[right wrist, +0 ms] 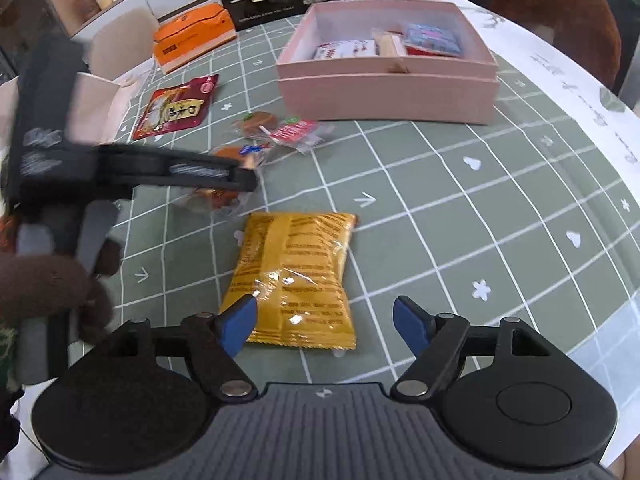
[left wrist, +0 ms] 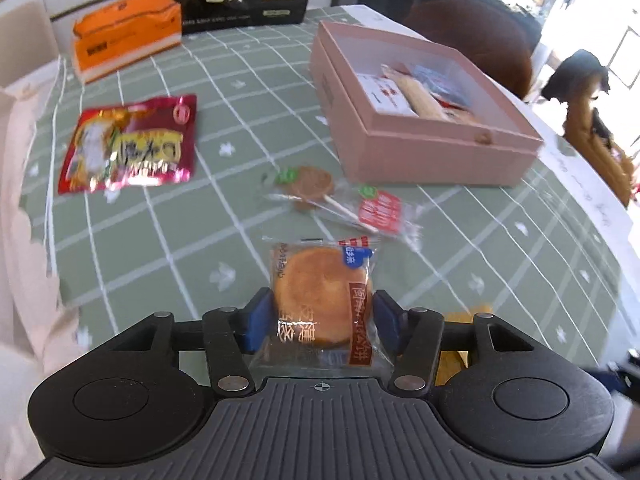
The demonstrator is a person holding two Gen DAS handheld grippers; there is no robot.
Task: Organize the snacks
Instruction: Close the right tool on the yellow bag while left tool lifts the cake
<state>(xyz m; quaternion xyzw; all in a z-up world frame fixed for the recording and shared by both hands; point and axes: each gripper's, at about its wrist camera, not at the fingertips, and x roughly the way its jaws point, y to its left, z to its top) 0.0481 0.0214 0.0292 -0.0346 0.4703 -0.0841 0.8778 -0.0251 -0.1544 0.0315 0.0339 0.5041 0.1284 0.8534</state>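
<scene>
Blue-padded, the left gripper (left wrist: 323, 322) clamps a wrapped round cake (left wrist: 322, 300) above the green checked tablecloth (left wrist: 168, 240), pink box (left wrist: 420, 156) at two o'clock, while the right gripper (right wrist: 325, 322) gapes over a yellow packet (right wrist: 294, 276).

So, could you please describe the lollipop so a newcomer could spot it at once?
Start at the pink box on the green checked tablecloth. Just in front of it lies the lollipop: a flat brown disc on a white stick, clear-wrapped, unlike the red packet.

Green white-gridded tablecloth (right wrist: 460, 208) — pink box (right wrist: 388, 96), yellow packet (right wrist: 296, 272), red pouch (left wrist: 128, 146), orange carton (left wrist: 124, 34).
</scene>
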